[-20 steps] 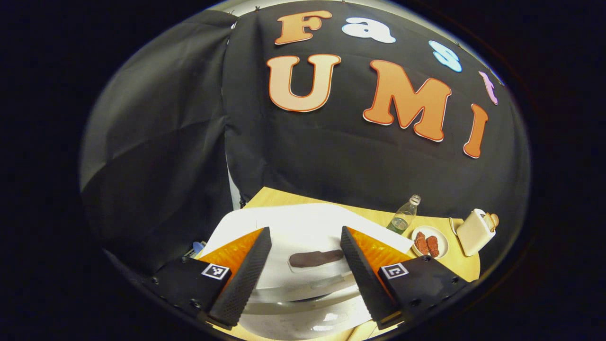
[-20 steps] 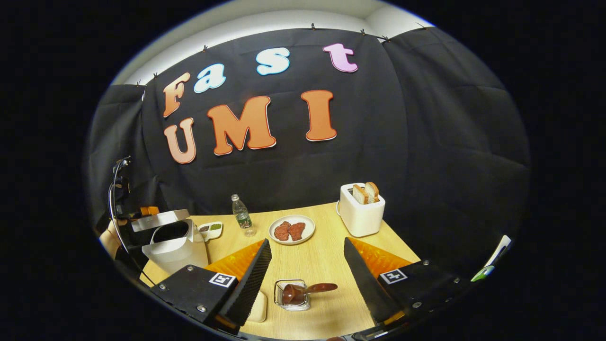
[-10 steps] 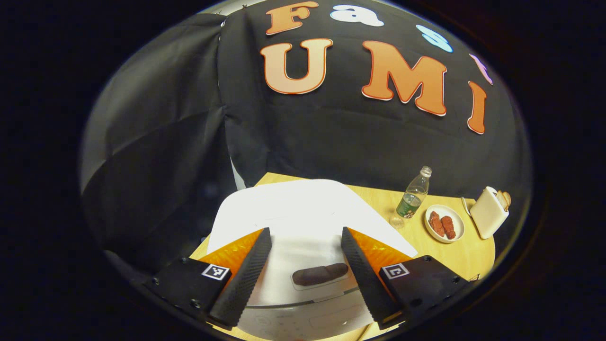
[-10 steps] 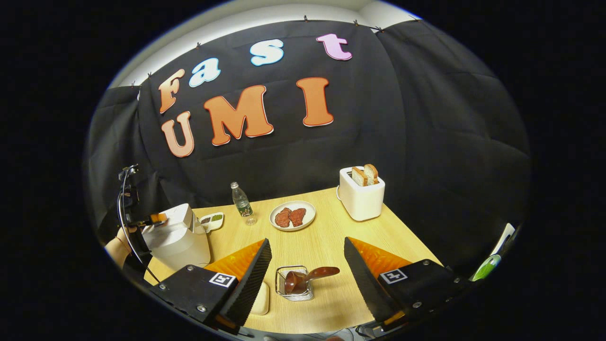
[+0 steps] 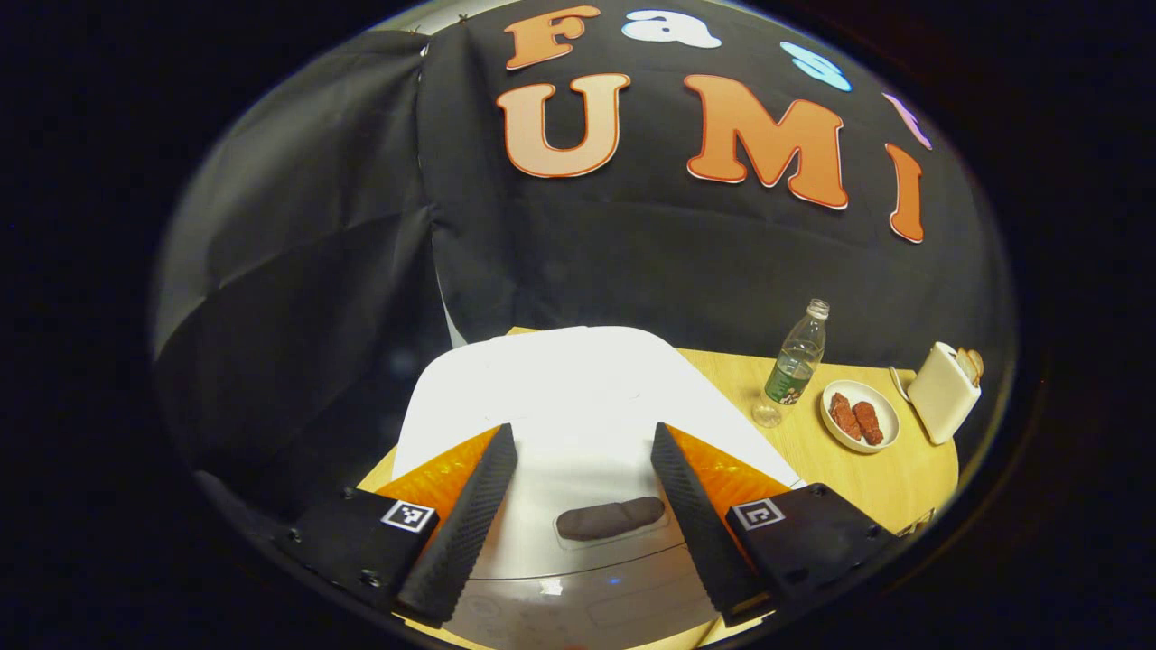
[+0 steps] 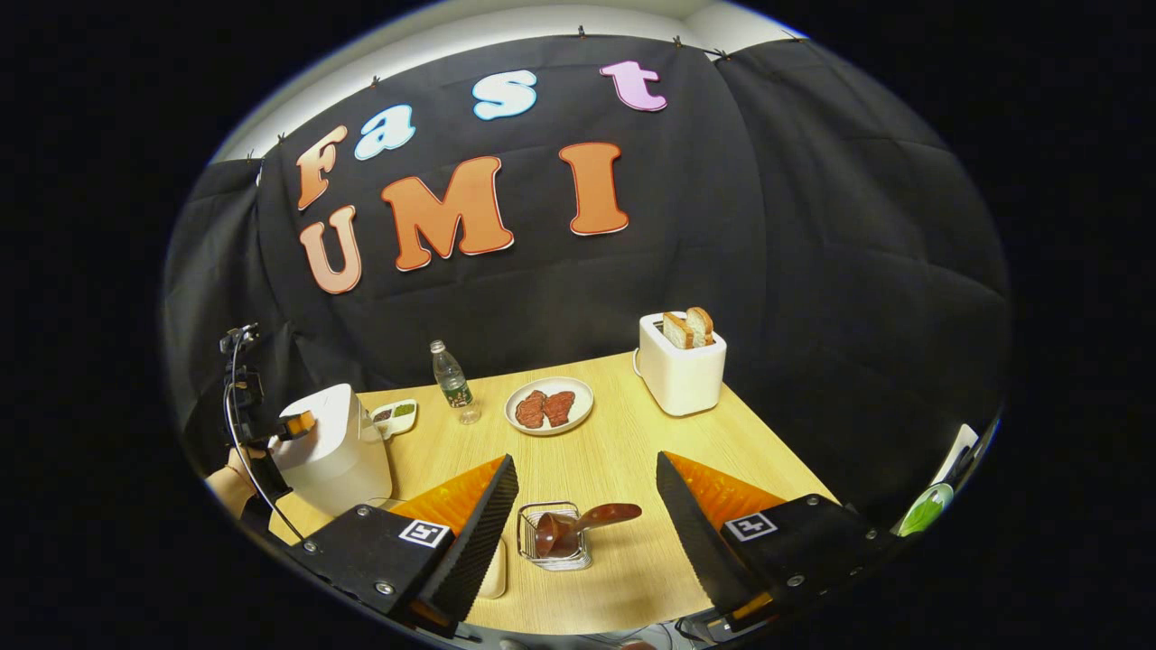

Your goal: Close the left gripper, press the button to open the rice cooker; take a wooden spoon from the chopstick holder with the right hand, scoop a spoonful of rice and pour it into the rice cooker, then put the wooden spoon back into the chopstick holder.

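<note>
1. In the left gripper view, the left gripper (image 5: pixel 582 451) has its fingers wide apart and holds nothing.
2. Right under it is the white rice cooker (image 5: pixel 569 397) with its lid down, and the dark button (image 5: pixel 610 519) sits between the fingers.
3. In the right gripper view, the right gripper (image 6: pixel 585 469) is wide open too, holding nothing.
4. Just past its tips, the wooden spoon (image 6: pixel 578 526) lies tilted in the wire chopstick holder (image 6: pixel 553 539) on the table (image 6: pixel 623 433).
5. Farther off are a plate (image 6: pixel 548 406), a bottle (image 6: pixel 452 383) and a toaster (image 6: pixel 679 370).

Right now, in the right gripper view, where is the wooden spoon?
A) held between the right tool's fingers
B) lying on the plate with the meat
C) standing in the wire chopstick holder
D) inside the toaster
C: the wooden spoon sits in the wire chopstick holder, ahead of the open right tool, untouched.
</note>
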{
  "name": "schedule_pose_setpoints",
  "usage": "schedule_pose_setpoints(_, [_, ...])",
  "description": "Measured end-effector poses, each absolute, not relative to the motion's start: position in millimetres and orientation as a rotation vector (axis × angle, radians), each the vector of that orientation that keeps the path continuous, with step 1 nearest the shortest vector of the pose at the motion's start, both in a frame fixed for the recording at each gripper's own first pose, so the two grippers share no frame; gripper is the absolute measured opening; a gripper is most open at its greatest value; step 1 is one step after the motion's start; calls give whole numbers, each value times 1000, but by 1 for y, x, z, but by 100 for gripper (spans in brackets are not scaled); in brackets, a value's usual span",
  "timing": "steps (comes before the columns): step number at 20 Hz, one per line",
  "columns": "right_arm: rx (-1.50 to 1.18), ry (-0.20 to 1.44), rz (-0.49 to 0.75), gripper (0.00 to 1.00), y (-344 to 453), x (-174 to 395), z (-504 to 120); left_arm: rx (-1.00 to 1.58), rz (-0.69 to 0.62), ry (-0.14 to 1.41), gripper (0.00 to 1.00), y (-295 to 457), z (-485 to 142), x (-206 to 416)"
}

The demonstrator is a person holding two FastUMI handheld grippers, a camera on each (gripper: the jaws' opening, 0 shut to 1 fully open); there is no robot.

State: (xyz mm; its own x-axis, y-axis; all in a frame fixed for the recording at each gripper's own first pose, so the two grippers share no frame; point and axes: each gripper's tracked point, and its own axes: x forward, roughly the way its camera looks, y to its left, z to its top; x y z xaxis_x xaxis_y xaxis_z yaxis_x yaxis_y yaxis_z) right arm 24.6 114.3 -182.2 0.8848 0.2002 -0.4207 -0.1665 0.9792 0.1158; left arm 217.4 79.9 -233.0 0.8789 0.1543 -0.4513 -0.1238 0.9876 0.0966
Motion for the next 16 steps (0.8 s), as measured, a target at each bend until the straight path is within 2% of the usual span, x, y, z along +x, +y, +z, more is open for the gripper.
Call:
schedule_pose_setpoints(4, [70,417,192,95,114,27,-171,54,105,493,100,79,-215,206])
schedule_pose_setpoints(9, [40,331,197,95,115,38,-131,52,47,329,96,78,-110,176])
schedule_pose_setpoints(10, [37,309,197,95,115,39,-120,45,36,288,100,77,-85,169])
schedule_pose_setpoints(11, [32,283,201,95,116,39,-106,45,27,252,96,79,-60,157])
schedule_pose_setpoints(14, [-11,226,209,95,116,39,-74,64,24,175,100,88,-3,122])
schedule_pose_setpoints(15, [-27,206,211,95,117,39,-63,74,30,170,97,92,13,108])
schedule_pose_setpoints(16, [-41,187,214,95,116,38,-50,80,34,155,100,96,27,95])
